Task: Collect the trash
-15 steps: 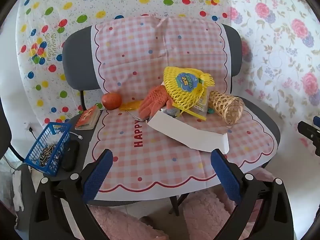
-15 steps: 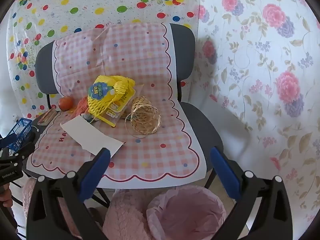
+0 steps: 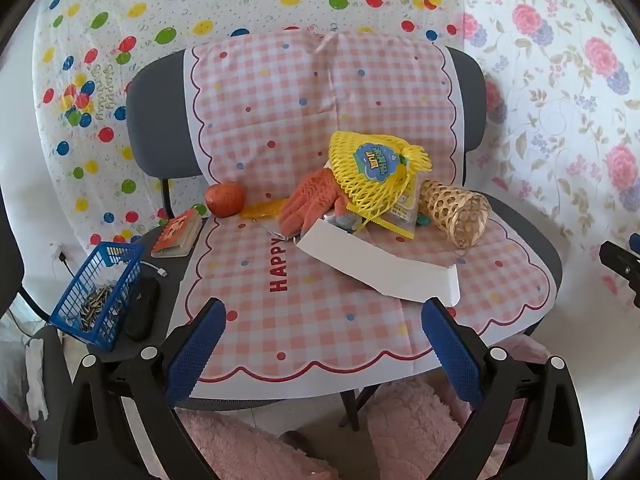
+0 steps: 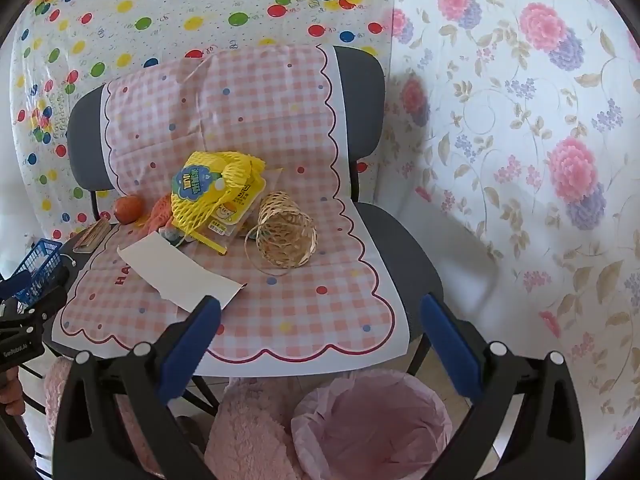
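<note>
At the far left of my left wrist view a blue basket [image 3: 98, 292] sits on a dark side table, a small book [image 3: 178, 233] just beyond it. Right of those, an orange fruit [image 3: 225, 199] rests at the back of the checked seat cover [image 3: 304, 320]. At centre lies the trash pile: an orange glove [image 3: 310, 204], a yellow foam net [image 3: 374, 178] leaning over it, and a white card strip [image 3: 380, 266] whose long axis runs from centre down toward the lower right. A woven bamboo tube [image 3: 456, 214] lies on its side, open end facing lower right. My left gripper [image 3: 324, 346] is spread wide, holding nothing.

My right wrist view alone shows the pink-lined bin [image 4: 372, 424] at the bottom, below the seat's front edge. My right gripper [image 4: 320, 344] also gapes wide, empty.
</note>
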